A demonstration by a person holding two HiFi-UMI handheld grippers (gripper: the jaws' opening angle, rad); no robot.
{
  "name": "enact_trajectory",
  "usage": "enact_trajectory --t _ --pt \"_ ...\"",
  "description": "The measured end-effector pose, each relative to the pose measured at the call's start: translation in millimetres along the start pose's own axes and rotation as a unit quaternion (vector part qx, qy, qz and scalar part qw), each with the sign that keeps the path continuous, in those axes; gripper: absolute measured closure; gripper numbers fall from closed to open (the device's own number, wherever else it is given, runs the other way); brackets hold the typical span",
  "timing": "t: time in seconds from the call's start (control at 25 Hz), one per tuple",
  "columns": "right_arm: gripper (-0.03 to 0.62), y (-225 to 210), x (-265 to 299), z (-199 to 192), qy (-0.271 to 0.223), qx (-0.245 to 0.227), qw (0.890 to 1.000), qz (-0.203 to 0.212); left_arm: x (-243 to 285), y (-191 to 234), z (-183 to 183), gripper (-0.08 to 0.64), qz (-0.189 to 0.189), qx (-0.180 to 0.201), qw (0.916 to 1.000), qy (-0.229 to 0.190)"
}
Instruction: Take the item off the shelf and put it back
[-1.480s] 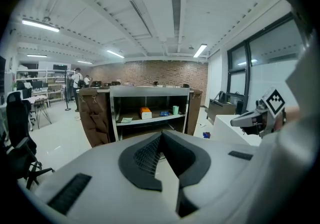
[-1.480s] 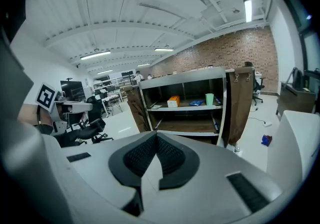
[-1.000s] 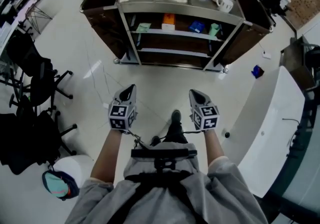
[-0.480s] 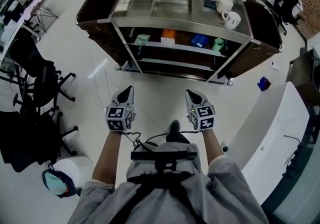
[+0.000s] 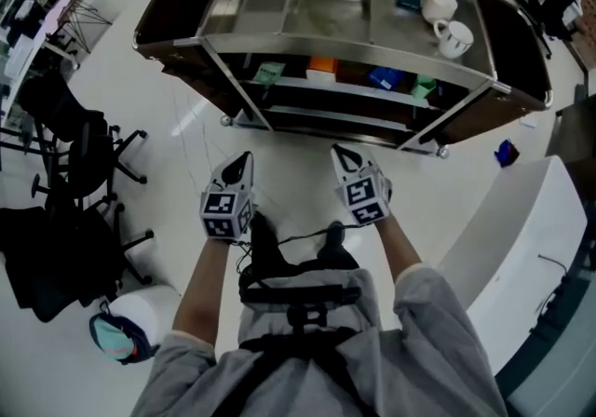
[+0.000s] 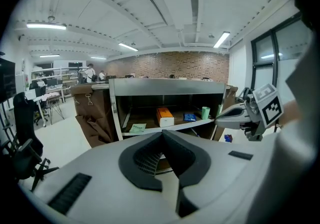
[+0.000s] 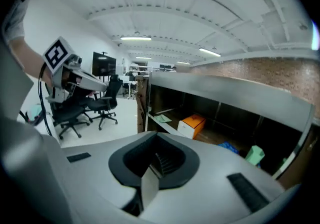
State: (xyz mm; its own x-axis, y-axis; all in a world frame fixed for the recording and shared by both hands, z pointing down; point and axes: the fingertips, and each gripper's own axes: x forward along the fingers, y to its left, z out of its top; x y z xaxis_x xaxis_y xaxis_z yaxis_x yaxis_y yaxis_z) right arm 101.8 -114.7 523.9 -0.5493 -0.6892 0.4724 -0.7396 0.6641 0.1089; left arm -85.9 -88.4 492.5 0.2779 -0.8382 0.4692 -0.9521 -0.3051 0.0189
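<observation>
Probably the orange-and-white box (image 6: pixel 164 116), lying on the middle shelf of the cart (image 6: pixel 167 87), is light, stiff cardboard. I would pinch it across its narrow sides, gently enough not to dent it. The left gripper (image 5: pixel 240 164) and the right gripper (image 5: pixel 345 156) are both closed and empty, well short of the cart's front.

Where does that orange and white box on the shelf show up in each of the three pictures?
Head view: orange box, top centre.
Left gripper view: orange box, at centre.
Right gripper view: orange box, just right of centre.
Shared landmark: green paper lying left of it.
</observation>
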Motion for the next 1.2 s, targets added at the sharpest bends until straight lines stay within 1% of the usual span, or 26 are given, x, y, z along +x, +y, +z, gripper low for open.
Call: enact_trajectory --t 0.08,0.16,0.2,0.24,0.32,0.36,0.4,0.44,0.56,0.64,0.68,0.8,0.84,1.0,1.12,1.2 --pt "0.583 5.0 24.3 8.6 0.001 -0.051 0.999 -0.017 15.0 9.8 -0.4 0.555 -0.015 0.004 0.9999 -0.005" --pt "0.583 11.9 47.3 19.9 0.002 -0.114 0.993 -0.032 28.2 21.1 -3.3 0.555 -0.026 0.006 0.9996 -0.008" --pt "0.583 14.5 59.4 26.0 0.002 -0.138 0.990 -0.040 34.3 28.1 -4.2 0.555 -0.028 0.007 0.9996 -0.007" --pt "0.583 16.1 72.5 30.9 0.003 -0.153 0.987 -0.048 40.6 35.9 -4.6 0.555 -0.029 0.010 0.9995 -0.005" --pt "0.581 17.0 102.2 36.0 0.013 -0.166 0.984 -0.060 54.4 53.8 -5.0 0.555 -0.032 0.013 0.9994 -0.001" --pt "0.564 17.8 118.1 36.2 0.021 -0.172 0.983 -0.061 60.7 62.9 -6.2 0.555 -0.033 0.013 0.9994 0.001" --pt "0.530 19.6 133.9 34.3 0.031 -0.182 0.981 -0.057 66.3 71.3 -8.8 0.555 -0.034 0.013 0.9993 0.003" --pt "0.523 22.0 149.4 31.0 0.040 -0.192 0.979 -0.050 71.7 79.0 -12.6 0.555 -0.034 0.013 0.9993 0.006" --pt "0.463 26.7 190.1 24.1 0.063 -0.219 0.973 -0.031 89.9 98.4 -23.8 0.555 -0.037 0.013 0.9992 0.010" --pt "0.421 28.0 212.0 21.4 0.079 -0.235 0.968 -0.023 101.3 107.2 -29.1 0.555 -0.038 0.008 0.9992 0.009" --pt "0.411 28.3 221.3 22.2 0.086 -0.241 0.966 -0.023 106.8 111.1 -31.7 0.555 -0.038 0.005 0.9992 0.007" --pt "0.411 27.4 248.7 27.6 0.095 -0.255 0.962 -0.034 122.6 122.0 -39.9 0.555 -0.038 -0.004 0.9993 0.002" --pt "0.399 26.9 258.6 27.0 0.096 -0.260 0.960 -0.037 127.5 125.0 -43.1 0.555 -0.038 -0.007 0.9992 0.002" --pt "0.383 27.0 293.1 26.8 0.099 -0.277 0.955 -0.035 146.5 133.6 -52.6 0.555 -0.040 -0.020 0.9990 0.000" --pt "0.382 23.8 316.3 21.1 0.107 -0.302 0.946 -0.041 158.5 140.4 -55.8 0.555 -0.041 -0.026 0.9988 -0.003" --pt "0.361 22.5 330.1 17.2 0.113 -0.313 0.942 -0.041 165.0 144.5 -57.7 0.555 -0.042 -0.028 0.9987 -0.004"
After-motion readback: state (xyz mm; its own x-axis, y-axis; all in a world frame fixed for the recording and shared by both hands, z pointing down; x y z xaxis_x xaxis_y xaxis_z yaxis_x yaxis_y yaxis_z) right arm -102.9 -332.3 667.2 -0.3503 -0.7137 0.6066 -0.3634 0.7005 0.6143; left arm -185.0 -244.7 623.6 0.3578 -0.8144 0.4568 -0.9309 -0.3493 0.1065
